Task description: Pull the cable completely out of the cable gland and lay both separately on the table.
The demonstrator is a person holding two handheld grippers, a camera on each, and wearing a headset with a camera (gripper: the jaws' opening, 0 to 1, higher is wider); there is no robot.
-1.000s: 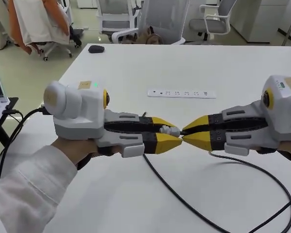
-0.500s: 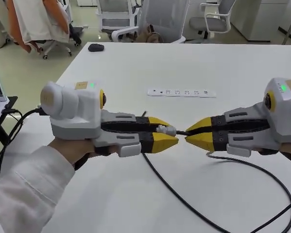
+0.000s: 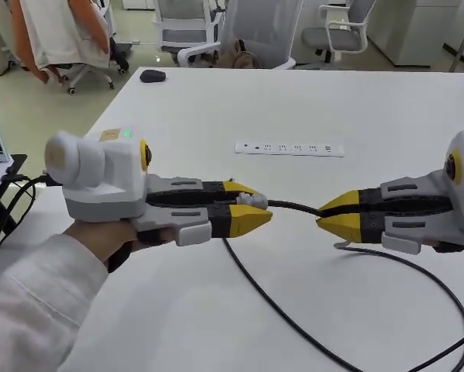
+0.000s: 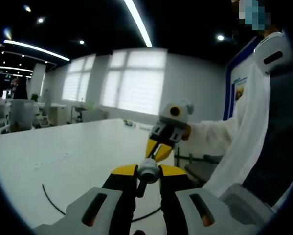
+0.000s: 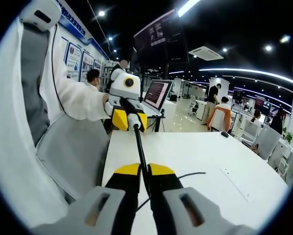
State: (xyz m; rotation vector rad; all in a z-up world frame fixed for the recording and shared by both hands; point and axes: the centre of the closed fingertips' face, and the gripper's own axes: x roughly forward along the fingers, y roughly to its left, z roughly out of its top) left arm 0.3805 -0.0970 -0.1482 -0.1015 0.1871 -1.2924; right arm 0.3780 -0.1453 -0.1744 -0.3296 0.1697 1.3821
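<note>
Gap between the two tools is growing: against the picture of half a second ago, a longer run of black cable (image 3: 293,207) is showing between them, and a second ago the tips were almost meeting. Left gripper (image 3: 258,206) is sitting at left in the head view, held in a hand (image 3: 100,236) with a white sleeve. Its yellow-tipped jaws are pinching the white cable gland (image 3: 249,201) at their tips. Cable is still entering the gland's front and is stretching straight across to the right gripper (image 3: 325,216), whose jaws are pressed together on it. Both tools are hovering above the white table (image 3: 216,108), neither touching it. More cable is lying in loose curves on the tabletop beneath them and toward the near edge.

Left gripper view: gland is sitting between the jaw tips, with the right gripper facing it just beyond. Right gripper view: cable is running from the closed jaws straight up to the gland.

Power strip (image 3: 290,148) is lying farther back on the table, well apart from the work. Dark mouse (image 3: 152,76) is resting near the far edge.
</note>
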